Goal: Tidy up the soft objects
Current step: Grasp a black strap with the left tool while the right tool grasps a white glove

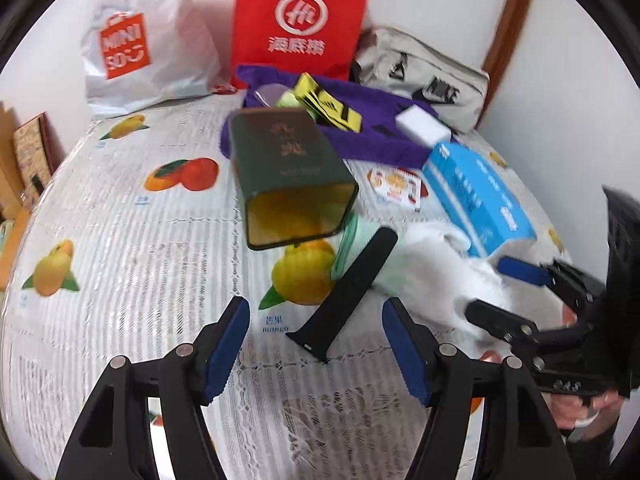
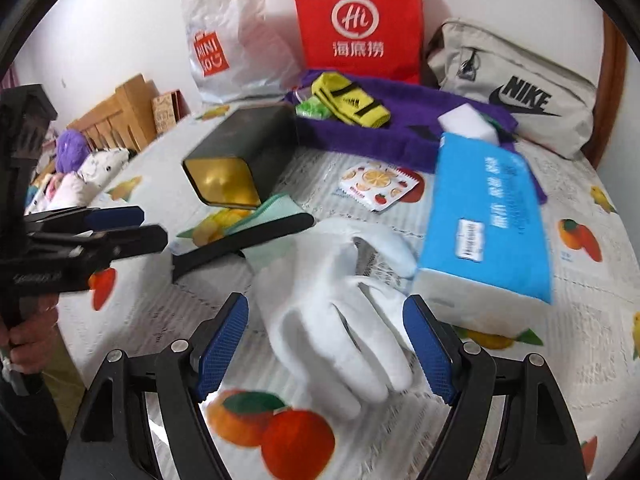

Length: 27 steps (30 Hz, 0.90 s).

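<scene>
Your right gripper is spread wide and holding nothing, hovering right over the white glove, whose fingers lie between the two blue pads without either pad touching it as far as I can tell. Your left gripper is also released and empty, with the black strap lying on the tabletop just ahead of it, its wide end between the pads. So this looks like the reach-in step, nothing picked up yet. Next move, I'd guess: drop the right gripper lower so the pads straddle the bunched part of the glove, then pinch, since thin cloth slips out easily. Further out, the blue tissue pack sits just beside the glove on the right, touching or overlapping it, the green tin lies on its side beyond the strap, and the purple towel with the yellow sock is well back by the bags.
</scene>
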Motion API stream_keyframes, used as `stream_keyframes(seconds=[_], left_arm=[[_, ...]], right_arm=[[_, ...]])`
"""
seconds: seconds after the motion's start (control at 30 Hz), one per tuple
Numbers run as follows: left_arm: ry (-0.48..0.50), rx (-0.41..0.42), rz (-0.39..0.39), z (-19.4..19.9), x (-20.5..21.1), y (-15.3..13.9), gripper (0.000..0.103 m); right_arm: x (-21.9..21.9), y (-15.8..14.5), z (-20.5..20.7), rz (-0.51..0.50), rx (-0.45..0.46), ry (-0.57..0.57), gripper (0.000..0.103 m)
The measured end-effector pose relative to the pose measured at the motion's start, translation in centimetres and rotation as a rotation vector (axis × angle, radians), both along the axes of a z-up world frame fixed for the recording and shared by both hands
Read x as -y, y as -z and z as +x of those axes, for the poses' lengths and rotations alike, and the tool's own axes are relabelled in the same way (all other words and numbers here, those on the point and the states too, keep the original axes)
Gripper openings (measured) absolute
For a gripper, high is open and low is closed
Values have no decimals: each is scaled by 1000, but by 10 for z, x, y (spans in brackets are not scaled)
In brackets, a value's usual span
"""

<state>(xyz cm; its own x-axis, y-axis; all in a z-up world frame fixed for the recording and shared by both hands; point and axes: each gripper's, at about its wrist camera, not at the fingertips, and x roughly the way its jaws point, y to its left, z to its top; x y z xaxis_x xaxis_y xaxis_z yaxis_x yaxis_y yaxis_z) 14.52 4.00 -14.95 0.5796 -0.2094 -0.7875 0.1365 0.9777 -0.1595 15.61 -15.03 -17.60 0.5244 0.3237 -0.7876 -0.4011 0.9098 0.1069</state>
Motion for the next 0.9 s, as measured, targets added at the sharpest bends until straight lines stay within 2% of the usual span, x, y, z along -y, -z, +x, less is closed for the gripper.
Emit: stream_keyframes(seconds=[0.13, 0.27, 0.4, 0.57, 0.67, 0.73, 0.8, 0.83, 0.9], left_arm=[[77, 5, 66, 13, 12, 15, 67], [146, -15, 101, 24, 21, 30, 67], [199, 27, 156, 25, 32, 35, 65], [254, 47, 146, 26, 35, 31, 29], [250, 33, 131, 25, 34, 30, 22], [243, 4, 72, 23, 29, 27, 20], [221, 1, 10, 18, 21, 22, 20], [212, 2, 0, 15, 18, 20, 20], [197, 7, -2, 7, 13, 16, 20]], right_arm=[[-7, 15, 7, -13, -37, 1, 80], [-9, 20, 5, -35, -33, -10, 80], [-7, 21, 4, -43, -35, -21, 80], [-6, 25, 9, -20, -35, -8, 80], [-12, 27, 9, -44, -10, -5, 78], [-15, 27, 6, -74, 19, -9, 62], [-15, 25, 2, -81, 40, -12, 30], [-13, 23, 0, -72, 38, -15, 27], [-10, 22, -2, -60, 30, -12, 26]])
